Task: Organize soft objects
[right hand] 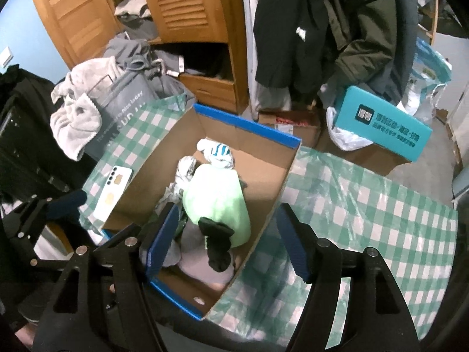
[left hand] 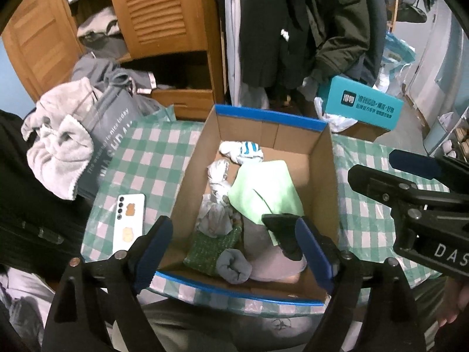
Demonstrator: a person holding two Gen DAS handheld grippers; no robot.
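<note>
A cluttered room with louvred wooden wardrobe doors (left hand: 158,8) in the upper left and dark coats (left hand: 296,23) hung at the top centre is seen behind a surface covered with a green-and-white checked cloth (left hand: 146,158). At the middle of both views an open cardboard box (left hand: 187,182) with blue-edged rims is set on that cloth. Inside it the soft objects are gathered: a light green cloth (left hand: 263,187) lies at the centre, a black sock (right hand: 217,240) is draped over its near edge, a white and blue striped sock bundle (left hand: 243,151) sits toward the far wall, and a knotted white cloth (left hand: 218,176), a dark green knitted piece (left hand: 211,246), a rolled grey sock (left hand: 234,267) and a pale lilac item (left hand: 272,261) fill the near left part. A white phone (left hand: 129,220) is laid on the cloth just left of the box, and a grey bag with a pale towel (left hand: 58,146) over it stands at the left edge. A teal box (left hand: 363,102) is seen at the upper right. The left gripper (left hand: 234,249) is held above the near end of the box with its jaws spread wide and nothing clasped between them. The right gripper (right hand: 228,243) is likewise held wide apart over the box's near right wall, with the black sock lying below the gap and untouched by the pads.
</note>
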